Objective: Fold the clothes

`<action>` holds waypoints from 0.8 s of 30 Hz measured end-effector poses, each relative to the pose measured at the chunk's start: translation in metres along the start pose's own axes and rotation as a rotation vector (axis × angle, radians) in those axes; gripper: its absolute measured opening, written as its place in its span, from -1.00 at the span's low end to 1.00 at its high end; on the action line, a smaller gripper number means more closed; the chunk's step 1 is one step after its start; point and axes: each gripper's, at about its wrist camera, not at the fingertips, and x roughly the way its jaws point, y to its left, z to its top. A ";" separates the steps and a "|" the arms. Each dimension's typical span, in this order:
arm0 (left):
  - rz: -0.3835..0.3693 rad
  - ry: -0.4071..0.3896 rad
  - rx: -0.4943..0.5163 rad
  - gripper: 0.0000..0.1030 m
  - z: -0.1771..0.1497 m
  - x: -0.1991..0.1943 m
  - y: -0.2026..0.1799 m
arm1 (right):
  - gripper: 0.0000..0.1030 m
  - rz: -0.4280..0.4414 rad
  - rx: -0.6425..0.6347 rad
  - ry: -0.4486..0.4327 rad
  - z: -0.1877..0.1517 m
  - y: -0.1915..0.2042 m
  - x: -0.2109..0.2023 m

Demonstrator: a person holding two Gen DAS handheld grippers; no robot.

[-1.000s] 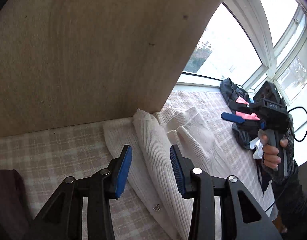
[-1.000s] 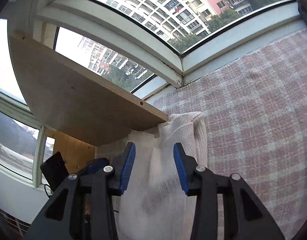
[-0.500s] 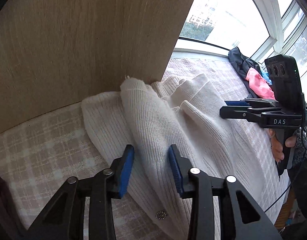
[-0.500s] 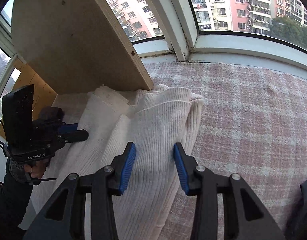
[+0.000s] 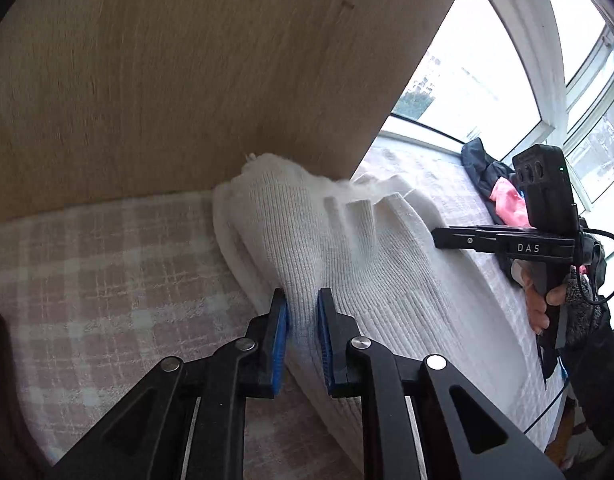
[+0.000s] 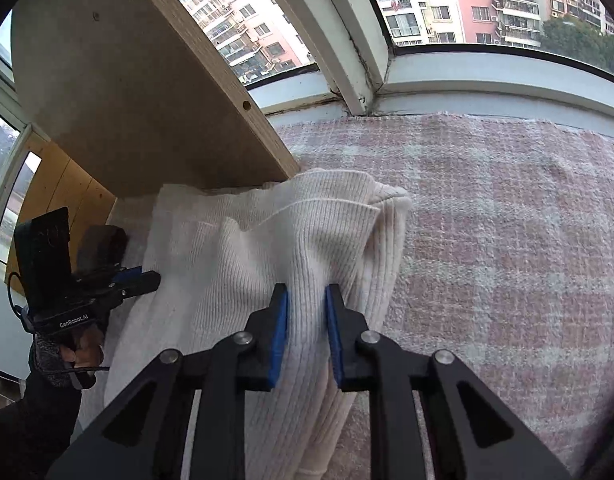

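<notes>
- Left wrist view: the left gripper (image 5: 303,320) had its blue pads pinched on a raised ridge of the cream ribbed sweater (image 5: 347,248), which lay on a pink checked cloth (image 5: 107,264) with its far end against a wooden board (image 5: 187,72). Only this view showed a dark garment (image 5: 481,168) with a pink piece (image 5: 507,200) heaped by the window (image 5: 479,92), and the right gripper (image 5: 437,238) from the side, its fingers closed together at the sweater's far edge, a hand (image 5: 541,304) on its grip

- Right wrist view: the right gripper (image 6: 306,320) was clamped on a fold of the sweater (image 6: 247,248) near its right edge. This view alone took in apartment blocks (image 6: 447,0) beyond the window frame (image 6: 359,76), the bare stretch of checked cloth (image 6: 507,240) to the right, and the left gripper (image 6: 147,278) at the sweater's left side, held by a gloved hand (image 6: 83,352); the board (image 6: 127,92) appeared edge-on
</notes>
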 end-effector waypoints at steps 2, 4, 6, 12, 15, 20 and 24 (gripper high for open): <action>0.002 -0.013 -0.013 -0.53 0.000 -0.004 0.003 | -0.47 -0.022 0.001 -0.013 0.001 0.001 -0.008; 0.024 -0.027 -0.020 -0.46 0.001 -0.013 0.001 | -0.47 -0.089 -0.009 -0.077 0.000 0.007 -0.028; 0.067 -0.060 -0.002 -0.55 0.003 -0.025 -0.006 | -0.47 -0.116 -0.087 -0.171 -0.004 0.024 -0.048; 0.040 -0.092 0.164 -0.54 0.015 -0.025 -0.052 | -0.47 -0.079 -0.211 -0.113 -0.001 0.052 -0.021; 0.057 -0.012 0.177 -0.49 0.018 0.010 -0.053 | -0.53 -0.054 -0.120 -0.119 -0.002 0.030 -0.027; 0.043 0.001 0.127 -0.58 0.007 0.019 -0.030 | -0.10 -0.021 0.007 -0.119 -0.001 -0.001 -0.033; 0.057 0.004 0.142 -0.59 0.005 0.017 -0.036 | -0.09 -0.027 -0.020 -0.059 0.007 0.002 -0.012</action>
